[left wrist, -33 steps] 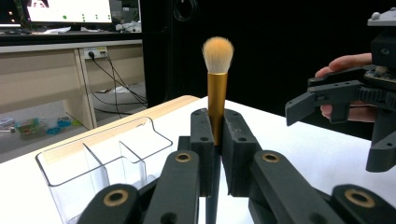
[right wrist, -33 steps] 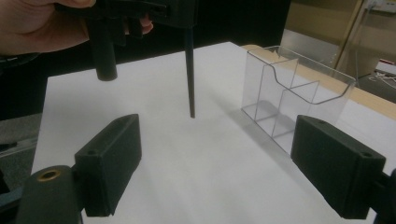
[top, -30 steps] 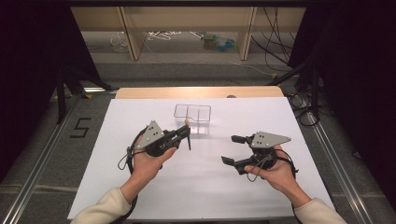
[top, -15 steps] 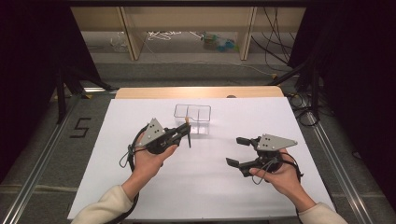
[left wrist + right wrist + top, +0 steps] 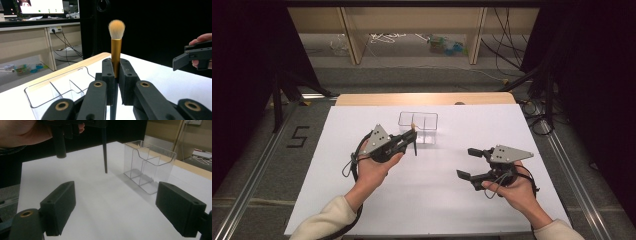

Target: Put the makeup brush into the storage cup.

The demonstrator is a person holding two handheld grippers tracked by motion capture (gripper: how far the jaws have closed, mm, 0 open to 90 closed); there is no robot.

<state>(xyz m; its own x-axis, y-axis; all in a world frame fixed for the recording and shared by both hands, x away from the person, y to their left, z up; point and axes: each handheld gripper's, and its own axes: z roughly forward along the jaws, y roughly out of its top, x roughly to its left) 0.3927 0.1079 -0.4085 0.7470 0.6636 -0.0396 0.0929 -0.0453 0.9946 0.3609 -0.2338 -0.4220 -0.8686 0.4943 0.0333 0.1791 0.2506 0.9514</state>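
A makeup brush (image 5: 116,47) is held upright above the white table (image 5: 362,210), gold ferrule pinched between the pressed-in pads of the left gripper (image 5: 411,136), bristle tuft up, thin dark handle hanging down just beside the clear divided organizer (image 5: 418,127). The brush is judged light and stiff, the tuft soft, the ferrule smooth and possibly slippery; the ferrule or upper handle is best gripped, never the bristles. The right gripper (image 5: 468,162) is held well apart, jaws spread, nothing between them.

a black numeral "5" (image 5: 298,136) stands on the grey floor left of the white table.
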